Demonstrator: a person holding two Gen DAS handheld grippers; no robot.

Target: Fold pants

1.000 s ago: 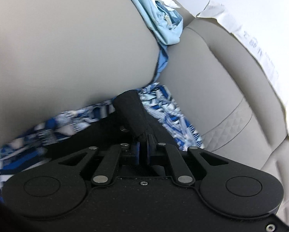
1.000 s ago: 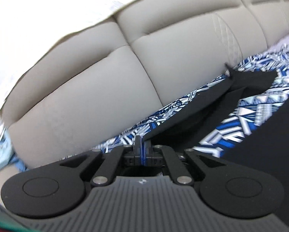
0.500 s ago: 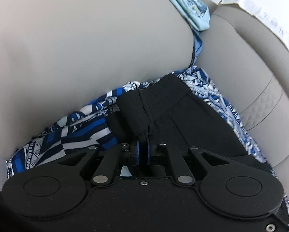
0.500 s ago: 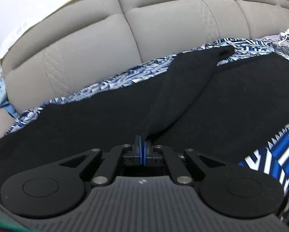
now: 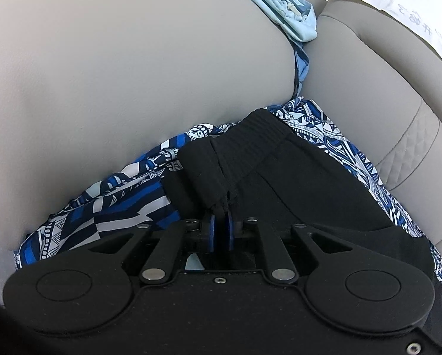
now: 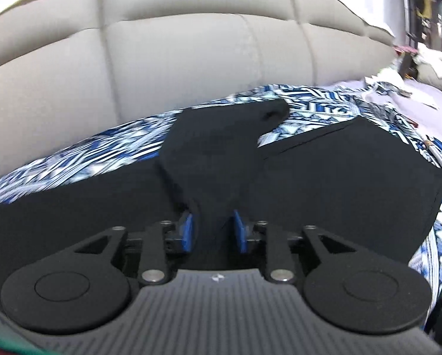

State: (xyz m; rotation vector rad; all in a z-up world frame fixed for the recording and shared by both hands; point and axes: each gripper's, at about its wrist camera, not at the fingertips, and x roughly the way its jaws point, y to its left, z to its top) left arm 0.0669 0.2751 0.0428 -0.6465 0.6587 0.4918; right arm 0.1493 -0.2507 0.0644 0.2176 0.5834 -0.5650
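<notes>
We see the black pants (image 6: 324,177) lying on the blue patterned cloth (image 6: 73,165) over the sofa seat (image 5: 354,74), near its back edge. Our left gripper (image 5: 220,227) pinches a fold by the waistband (image 5: 250,139), its jaws just easing. Our right gripper (image 6: 212,230) has just been opening; fabric lies loose between its parted pads (image 6: 188,230)

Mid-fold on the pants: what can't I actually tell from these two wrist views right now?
- Left wrist view: the black pants run under the left hand-held gripper; its body hides their near part, and the pinched layers can't be counted.
- Right wrist view: motion blur smears the patterned cloth; the right hand-held gripper, just opening, has fabric between its pads, contact unclear.
- Right edge: the clutter is too small and blurred.
</notes>
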